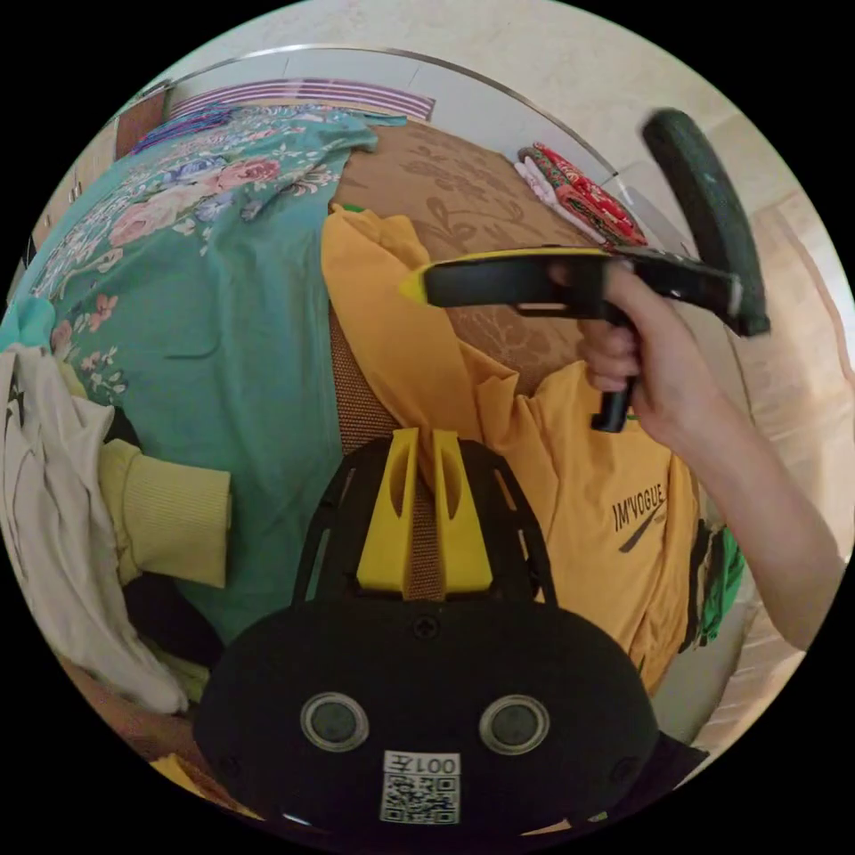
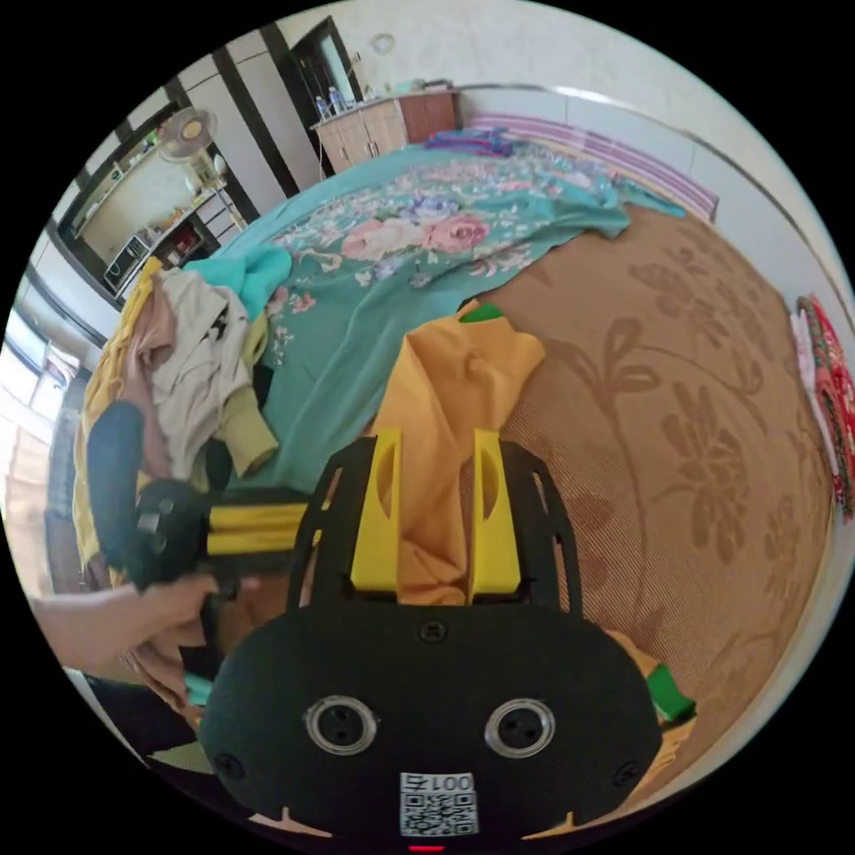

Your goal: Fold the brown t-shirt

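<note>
The mustard-brown t-shirt (image 1: 570, 499) lies crumpled on a brown patterned mat (image 1: 463, 196), its printed chest facing up. My left gripper (image 1: 426, 445) has its yellow jaws nearly together, pinching the shirt's edge at their tips. In the left gripper view the right gripper (image 1: 419, 287), held in a hand (image 1: 659, 374), hovers above the shirt's upper part. In the right gripper view the t-shirt (image 2: 454, 392) stretches away from me, and my right gripper (image 2: 436, 445) stands open with a fold of the fabric lying between its jaws. The left gripper (image 2: 267, 530) comes in from the left.
A teal floral sheet (image 2: 401, 240) covers the bed beside the mat (image 2: 677, 427). A heap of clothes (image 2: 196, 356) lies at the left, with a yellow-green cuff (image 1: 165, 512) and white cloth (image 1: 53, 499). Red patterned cloth (image 1: 588, 191) sits at the mat's far edge.
</note>
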Tool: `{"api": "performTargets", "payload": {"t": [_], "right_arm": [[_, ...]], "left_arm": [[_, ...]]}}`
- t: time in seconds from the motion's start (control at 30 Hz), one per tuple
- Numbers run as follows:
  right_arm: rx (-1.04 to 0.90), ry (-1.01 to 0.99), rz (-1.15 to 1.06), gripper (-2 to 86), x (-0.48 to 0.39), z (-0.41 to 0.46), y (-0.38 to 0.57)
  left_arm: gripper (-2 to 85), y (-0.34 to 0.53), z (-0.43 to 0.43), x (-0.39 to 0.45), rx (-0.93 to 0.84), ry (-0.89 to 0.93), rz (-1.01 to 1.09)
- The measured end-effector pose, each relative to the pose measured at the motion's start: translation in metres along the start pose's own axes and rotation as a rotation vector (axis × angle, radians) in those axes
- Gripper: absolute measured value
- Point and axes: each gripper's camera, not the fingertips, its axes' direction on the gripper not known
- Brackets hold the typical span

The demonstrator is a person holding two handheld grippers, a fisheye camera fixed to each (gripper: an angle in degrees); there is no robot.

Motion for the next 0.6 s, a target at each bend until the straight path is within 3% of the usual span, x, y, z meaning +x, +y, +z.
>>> {"api": "performTargets", "payload": {"t": [0.13, 0.23, 0.33, 0.43, 0.5, 0.6], "right_arm": [[-0.083, 0.051, -0.021, 5.4, -0.028, 0.014, -0.046], [-0.006, 0.103, -0.102, 2.0, -0.056, -0.018, -0.059], [0.13, -0.082, -0.275, 1.2, -0.073, -0.083, -0.052], [0.14, -0.244, -0.372, 0.9, -0.069, -0.14, -0.04], [0.079, -0.307, -0.353, 0.8, -0.054, -0.16, -0.035], [0.1, -0.247, -0.209, 0.9, -0.025, -0.176, -0.033]], "left_arm": [[-1.1, 0.014, 0.009, -0.044, 0.026, 0.07, -0.017], [-0.5, 0.024, 0.006, -0.081, 0.028, 0.131, -0.085], [0.8, 0.044, -0.012, -0.125, 0.158, 0.24, -0.154], [3.0, 0.064, -0.013, -0.169, 0.244, 0.522, -0.186], [5.9, 0.07, -0.002, -0.182, 0.217, 0.625, -0.164], [9.9, 0.08, 0.02, -0.192, 0.058, 0.551, -0.161]]}}
